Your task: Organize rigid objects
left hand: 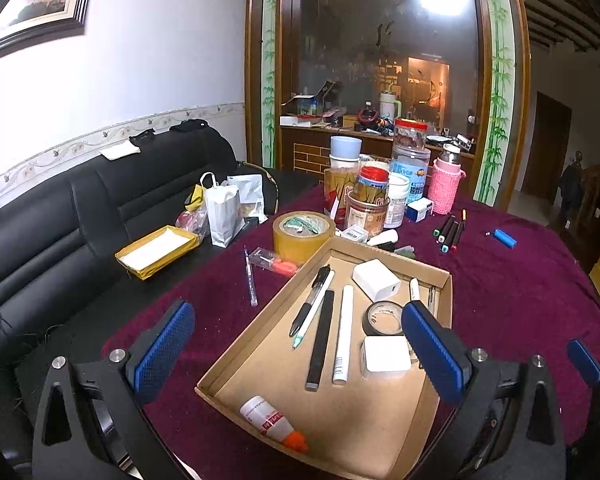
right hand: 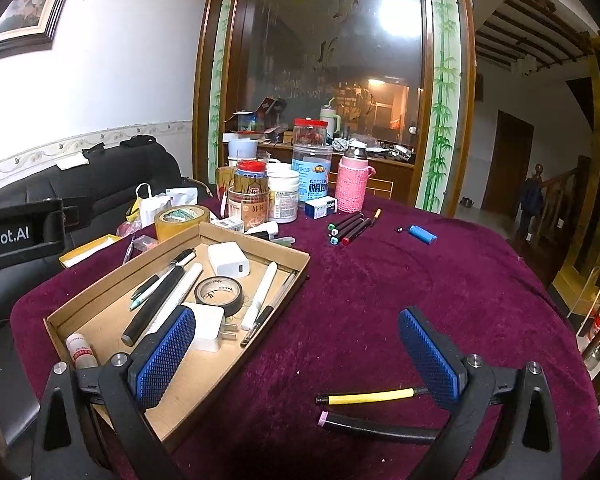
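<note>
A shallow cardboard tray (left hand: pixel 384 456) (right hand: pixel 296 258) lies on the maroon tablecloth. It holds several pens (left hand: pixel 322 338), two white chargers (left hand: pixel 376 280) (right hand: pixel 228 260), a black tape roll (left hand: pixel 384 318) (right hand: pixel 219 294) and a small glue bottle (left hand: pixel 272 426). My left gripper (left hand: pixel 300 352) is open and empty above the tray. My right gripper (right hand: pixel 300 354) is open and empty over the cloth right of the tray. A yellow pen (right hand: pixel 370 397) and a black marker (right hand: pixel 380 426) lie on the cloth between its fingers. Several markers (right hand: pixel 350 228) and a blue lighter (right hand: pixel 422 235) lie farther back.
Jars, bottles and a pink-sleeved flask (right hand: pixel 352 184) crowd the table's far side. A tan packing tape roll (left hand: pixel 302 232) and a clear pen (left hand: pixel 250 276) lie left of the tray. A black sofa (left hand: pixel 60 216) with bags stands at the left. A wood cabinet stands behind.
</note>
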Motion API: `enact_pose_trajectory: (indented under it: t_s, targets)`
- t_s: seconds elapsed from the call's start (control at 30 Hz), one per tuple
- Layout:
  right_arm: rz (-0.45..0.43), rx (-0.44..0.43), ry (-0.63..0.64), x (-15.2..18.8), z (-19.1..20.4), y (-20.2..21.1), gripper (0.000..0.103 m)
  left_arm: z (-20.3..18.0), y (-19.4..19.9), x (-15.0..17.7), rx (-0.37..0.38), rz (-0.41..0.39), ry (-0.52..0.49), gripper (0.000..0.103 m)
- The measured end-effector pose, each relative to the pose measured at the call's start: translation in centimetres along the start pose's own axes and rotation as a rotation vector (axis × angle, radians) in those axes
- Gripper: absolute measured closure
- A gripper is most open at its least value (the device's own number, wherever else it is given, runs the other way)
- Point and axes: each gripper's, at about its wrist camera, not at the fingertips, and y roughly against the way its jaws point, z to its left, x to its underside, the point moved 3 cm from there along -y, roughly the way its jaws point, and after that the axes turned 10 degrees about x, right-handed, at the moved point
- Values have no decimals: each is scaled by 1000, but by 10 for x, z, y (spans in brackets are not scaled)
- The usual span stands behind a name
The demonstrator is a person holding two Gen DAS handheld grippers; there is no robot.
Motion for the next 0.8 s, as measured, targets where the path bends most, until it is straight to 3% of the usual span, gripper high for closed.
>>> enact_pose_trajectory:
  t_s: [0.57,0.7,0.8]
  targets:
    - [45,-7,-23,1,-13,-13,0,-14,-13,5,9,59,-46,0]
    - [84,21,-56,0,-44,-23,0,-21,-18,9,33,87,-60,0]
    - [124,80,-77,7,-83,-32,1,-30,-26,15,97,140,-71,0]
